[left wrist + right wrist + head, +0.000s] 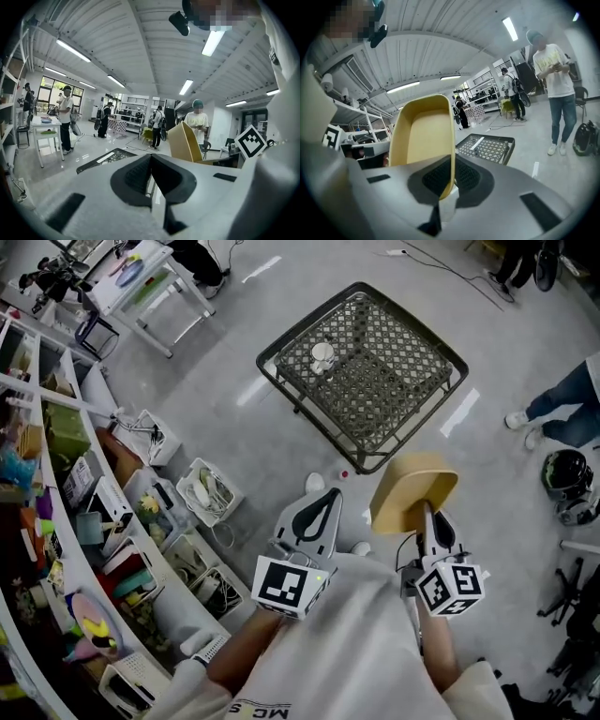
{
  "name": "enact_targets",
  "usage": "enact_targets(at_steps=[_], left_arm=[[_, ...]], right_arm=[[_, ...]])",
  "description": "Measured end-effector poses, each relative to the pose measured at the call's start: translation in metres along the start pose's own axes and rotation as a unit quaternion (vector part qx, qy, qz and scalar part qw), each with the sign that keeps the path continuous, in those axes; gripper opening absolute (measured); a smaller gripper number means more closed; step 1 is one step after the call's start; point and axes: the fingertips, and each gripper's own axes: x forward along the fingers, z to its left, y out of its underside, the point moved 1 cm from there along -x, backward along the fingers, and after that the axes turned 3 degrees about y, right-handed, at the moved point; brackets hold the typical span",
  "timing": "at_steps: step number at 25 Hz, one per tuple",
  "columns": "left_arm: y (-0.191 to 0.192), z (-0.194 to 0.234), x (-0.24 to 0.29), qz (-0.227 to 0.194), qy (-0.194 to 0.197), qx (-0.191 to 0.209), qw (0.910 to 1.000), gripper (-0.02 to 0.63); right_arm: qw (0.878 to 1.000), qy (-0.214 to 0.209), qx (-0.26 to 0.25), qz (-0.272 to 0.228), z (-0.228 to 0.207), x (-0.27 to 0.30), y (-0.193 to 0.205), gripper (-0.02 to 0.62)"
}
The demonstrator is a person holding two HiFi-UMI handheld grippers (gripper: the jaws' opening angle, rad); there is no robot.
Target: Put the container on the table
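My right gripper is shut on the rim of a yellow container, held tilted in the air above the floor. In the right gripper view the container fills the middle, its wall clamped between the jaws. The low black mesh table stands ahead of both grippers, with a small white cup on it. My left gripper is shut with nothing in it. In the left gripper view the container shows to the right and the table lies beyond the jaws.
Shelves crowded with bins and boxes run along the left. A white desk stands at the far left. A person's legs and a bag are at the right. Several people stand in the background.
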Motion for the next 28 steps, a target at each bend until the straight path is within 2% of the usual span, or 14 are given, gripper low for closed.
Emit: enact_targets(at_steps=[6,12,18,22,28], left_arm=[[-0.03,0.071,0.041,0.003,0.027,0.001,0.9996,0.023],[-0.041,0.155,0.073,0.012,0.042,0.004,0.999,0.023],[-0.049,0.207,0.102,0.021,0.068,0.007,0.9975,0.023],[-0.049,0.221,0.119,0.034,0.072,0.003,0.9969,0.023],[-0.051,0.201,0.138,0.036,0.101,-0.005,0.9942,0.023]], right_arm=[[1.0,0.024,0.005,-0.001,0.02,0.071,-0.033,0.018],[0.999,0.046,0.004,-0.003,0.054,0.142,-0.058,0.018],[0.997,0.069,-0.015,-0.011,0.073,0.184,-0.08,0.018],[0.997,0.075,-0.035,-0.013,0.075,0.201,-0.09,0.018],[0.996,0.092,-0.02,-0.003,0.055,0.203,-0.086,0.018]])
